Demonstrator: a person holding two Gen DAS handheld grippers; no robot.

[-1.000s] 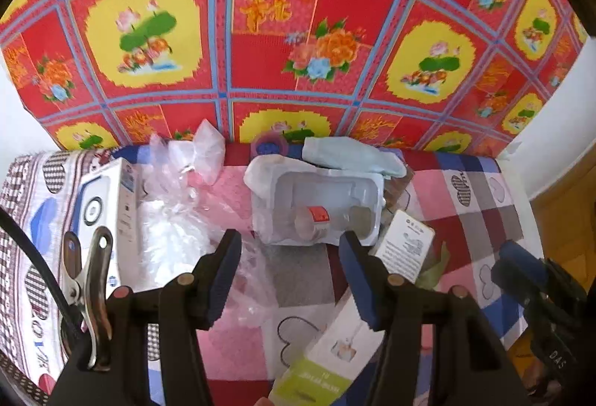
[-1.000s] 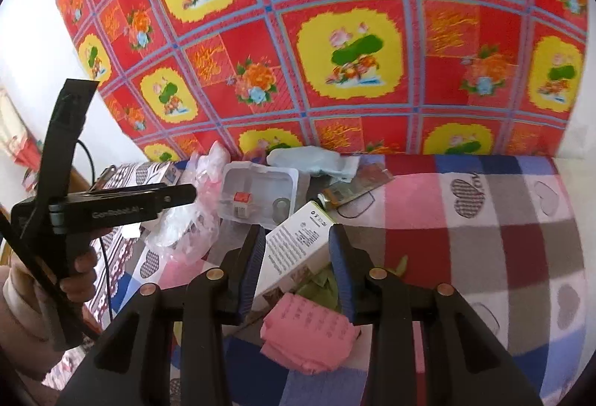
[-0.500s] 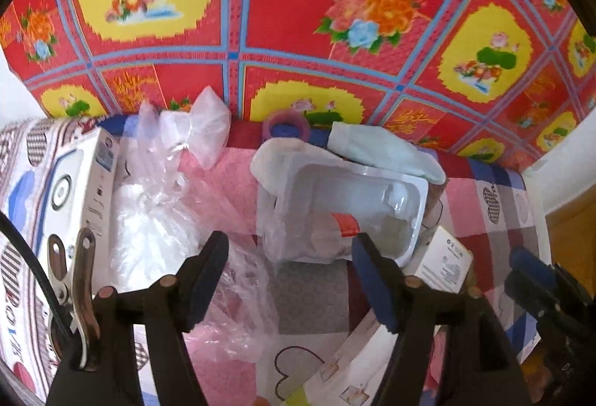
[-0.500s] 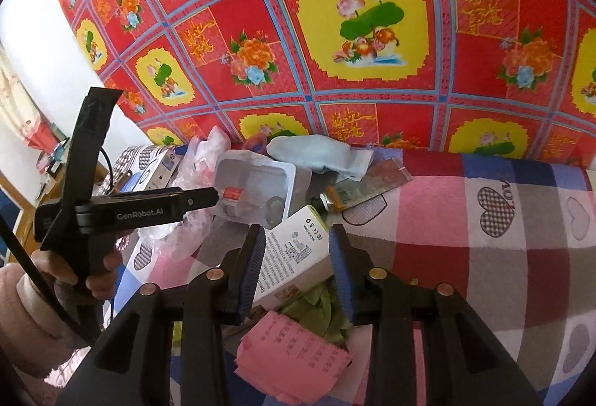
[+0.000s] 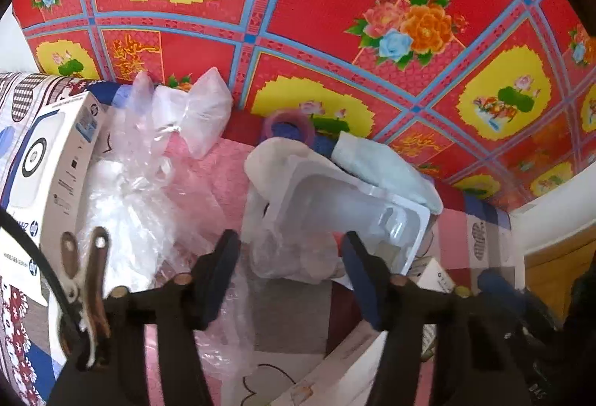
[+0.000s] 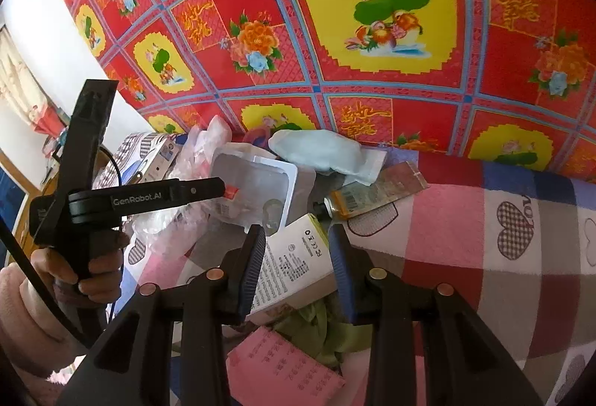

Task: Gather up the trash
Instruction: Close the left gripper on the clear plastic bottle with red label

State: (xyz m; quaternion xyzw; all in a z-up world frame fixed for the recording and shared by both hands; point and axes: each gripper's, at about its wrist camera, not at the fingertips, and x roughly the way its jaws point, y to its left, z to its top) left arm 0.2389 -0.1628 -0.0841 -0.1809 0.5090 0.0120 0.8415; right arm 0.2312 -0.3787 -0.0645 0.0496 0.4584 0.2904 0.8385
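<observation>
Two-handed, leaning over a table (image 6: 484, 238) draped in a pink, grey and blue checked cloth printed with hearts. Facing a red floral cloth (image 5: 335, 15) with yellow medallions and blue grid lines, filling the whole upper frame in both views. Catching a strip of white wall (image 6: 44, 33) at the upper left of the right view.

Closing the left tool (image 5: 288, 275) around the near end of a clear plastic tray (image 5: 335, 205) at the centre of the left view, with crinkled wrap between the jaws and the pads not visibly pressing yet. Gripping that tool's handle in a hand (image 6: 93, 268) at the lower left of the right view.

Clenching the right tool (image 6: 298, 264) on a white carton (image 6: 298, 253), low in the middle of the right view.

Crowding against more litter:
- crumpled clear bags (image 5: 141, 182) left of the tray, spilling under the left finger;
- a large white printed box (image 5: 48, 175) at the left edge;
- a pale blue pouch (image 5: 380, 167) overlapping the tray's far rim;
- a purple ring (image 5: 287, 124) just behind it;
- a flattened tube (image 6: 372, 190) right of the tray;
- a green wad (image 6: 324, 327) and a pink paper (image 6: 283, 365) below the carton.
</observation>
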